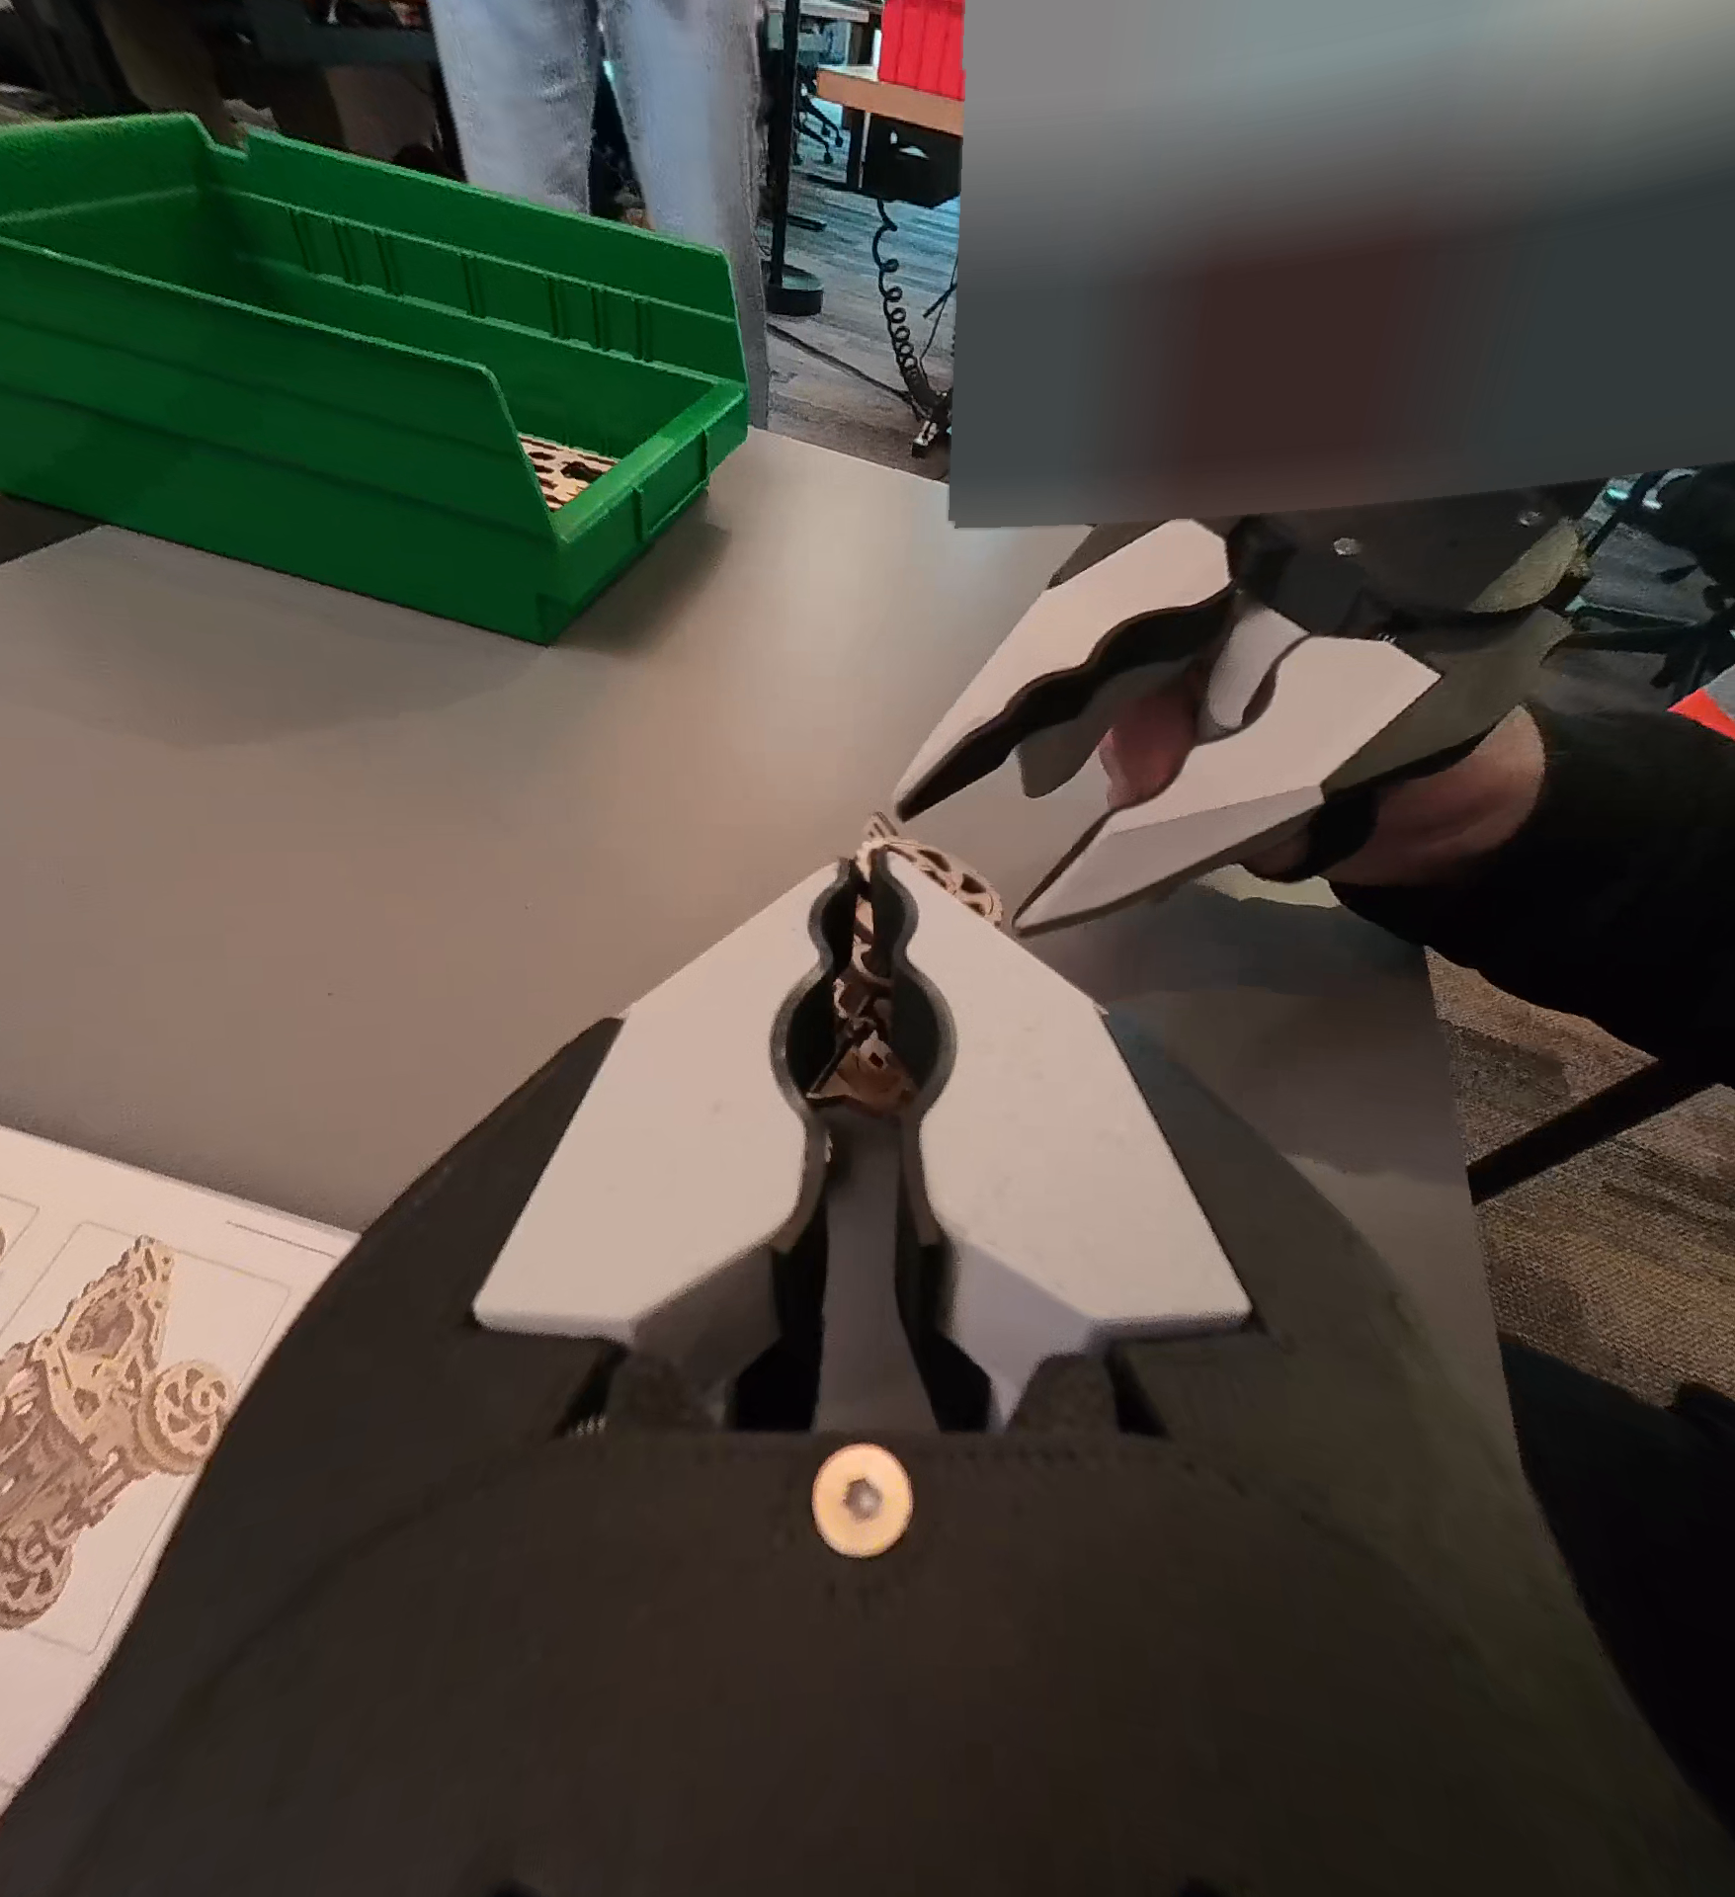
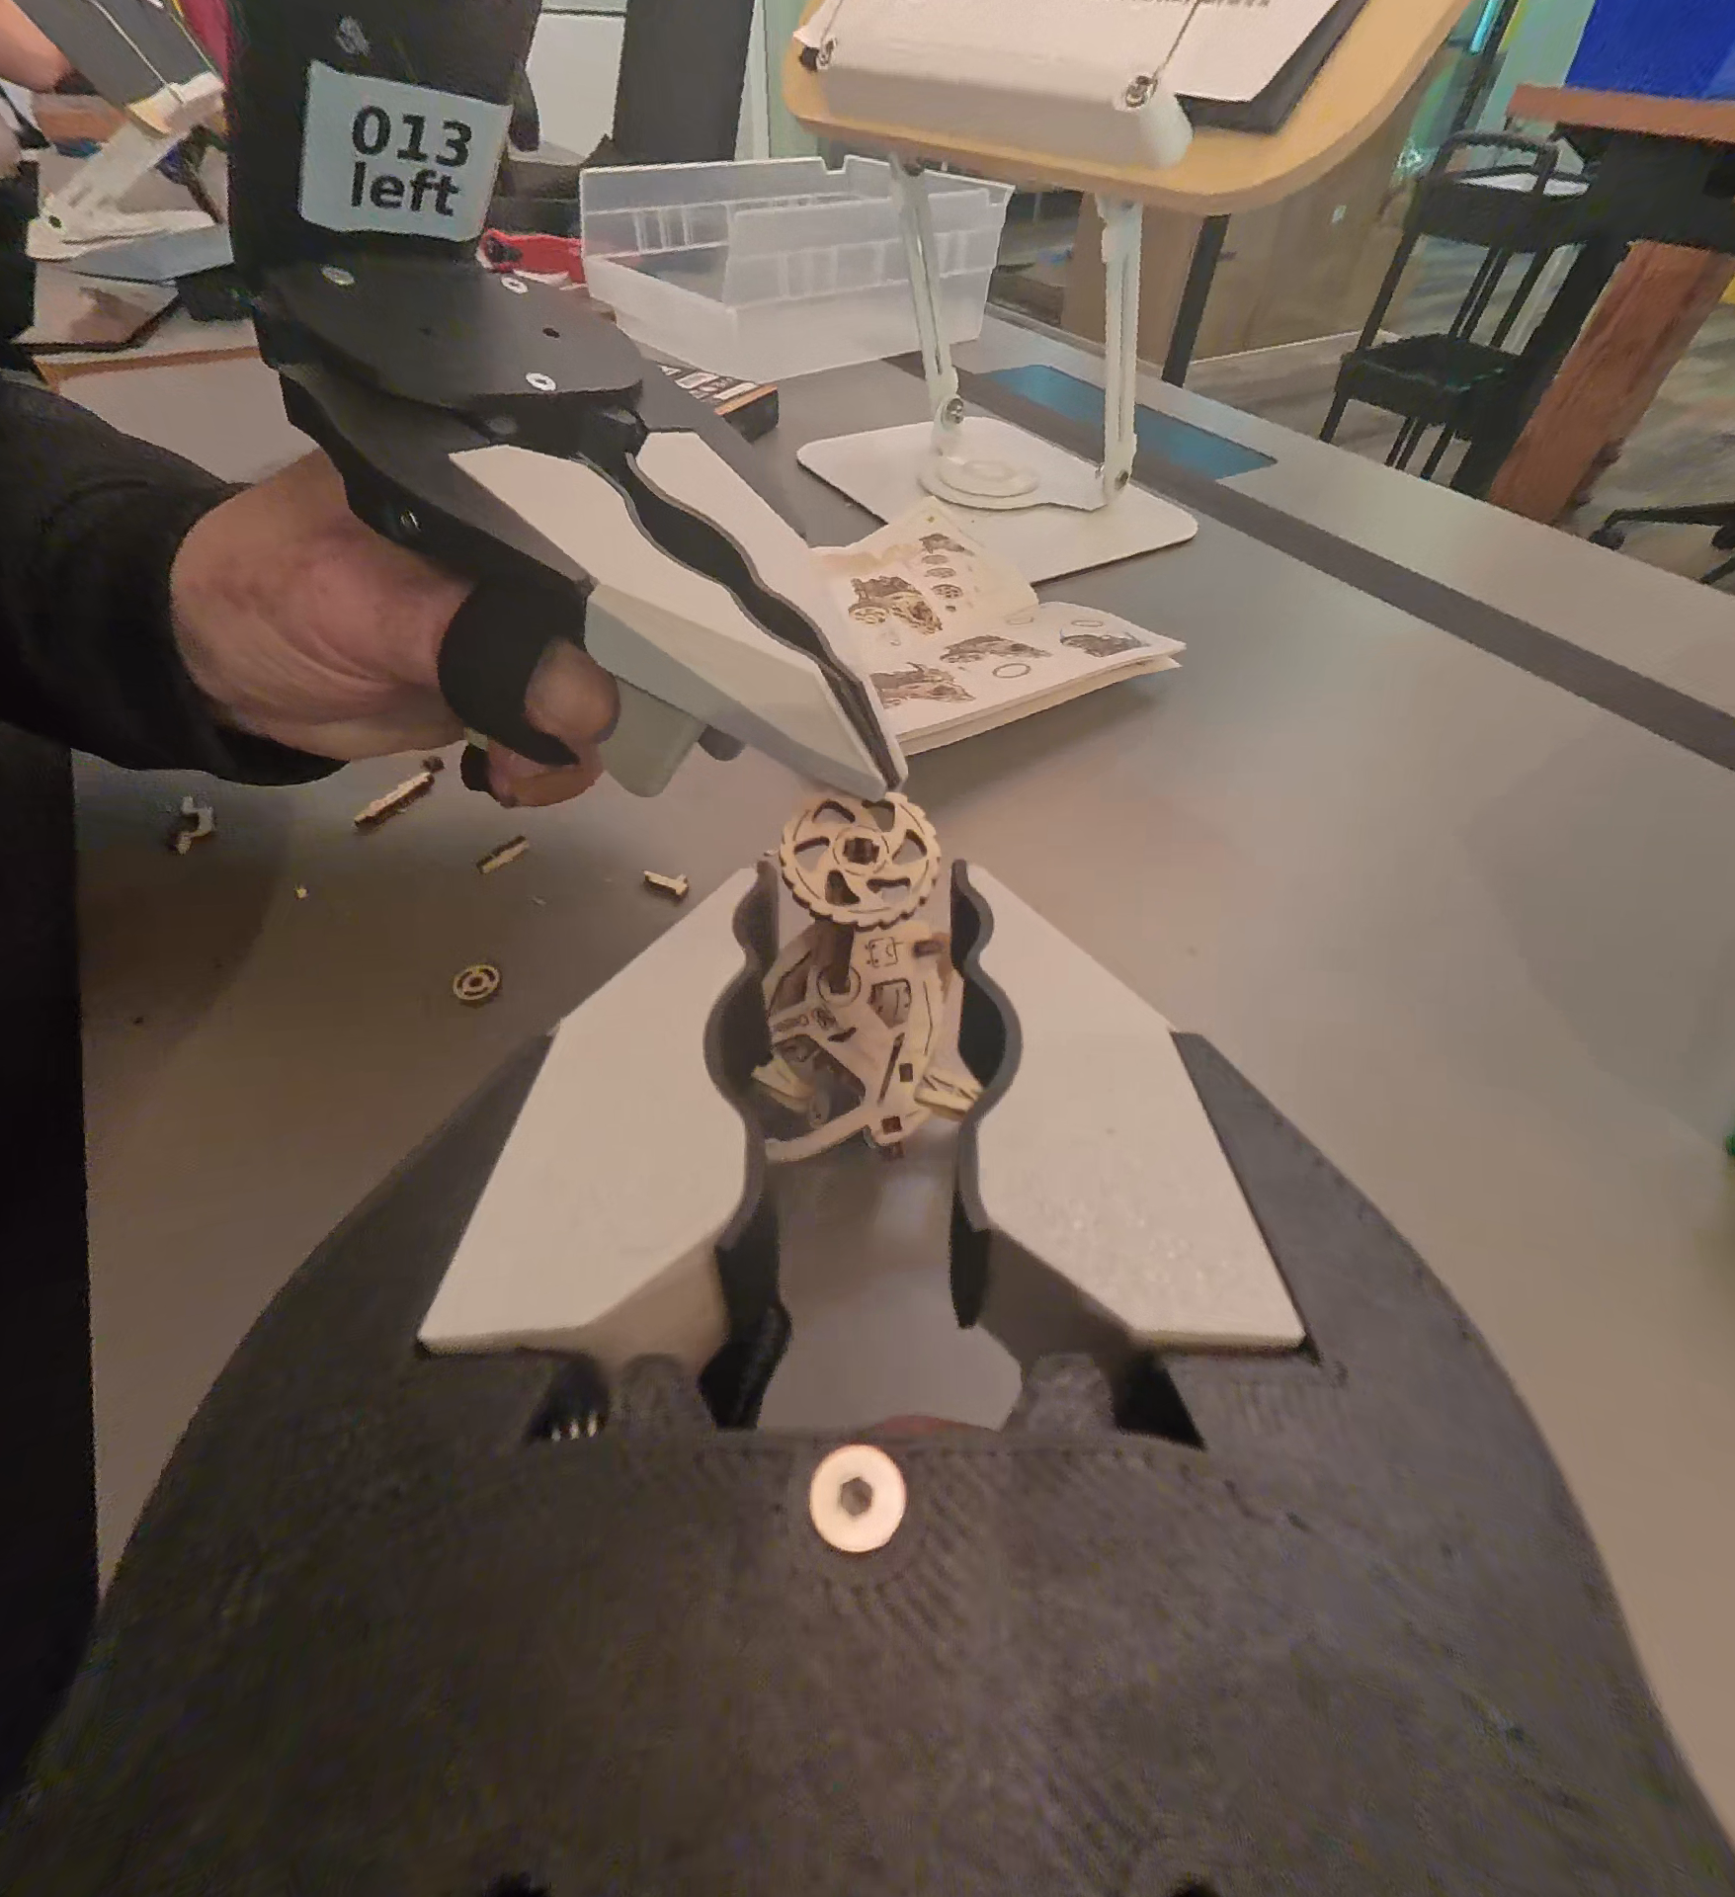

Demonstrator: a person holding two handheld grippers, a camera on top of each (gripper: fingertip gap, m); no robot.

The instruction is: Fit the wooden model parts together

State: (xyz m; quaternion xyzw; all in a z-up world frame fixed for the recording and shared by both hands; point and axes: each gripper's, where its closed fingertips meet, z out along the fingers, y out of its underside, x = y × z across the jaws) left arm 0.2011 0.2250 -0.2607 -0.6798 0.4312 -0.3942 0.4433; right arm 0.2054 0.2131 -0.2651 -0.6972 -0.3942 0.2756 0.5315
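Nearest the lens in the left wrist view, the left hand-held gripper [image 1: 869, 873] has its jaws at a narrow gap, with only a thin slit between the grey fingers. The right wrist view shows its tips [image 2: 889, 785] pinched on the top rim of a toothed wooden wheel [image 2: 855, 857].

The right hand-held gripper [image 2: 861, 873] is partly closed around the wooden model [image 2: 858, 1027], and the wavy inner pads appear to touch it on both sides. We note the model is held above the table [image 2: 1356, 924], with the wheel at its upper end, between and just past the right gripper's fingertips. From the left wrist view the right gripper [image 1: 961, 867] comes in from the right, with the wheel [image 1: 956, 883] between its tips.

A hand [image 2: 330, 626] in a dark sleeve grips the left tool's trigger.

On the table:
- A green bin [image 1: 227, 390] sits at the far left, with one wooden part [image 1: 566, 472] in it.
- A printed instruction sheet [image 1: 73, 1386] lies at the near left edge of the left view.
- An open booklet [image 2: 997, 636] lies behind the left gripper.
- Small loose wooden pieces [image 2: 391, 801] and a ring [image 2: 476, 983] are scattered below the hand.
- A white stand [image 2: 997, 462] and a clear plastic organiser [image 2: 781, 246] sit farther back.
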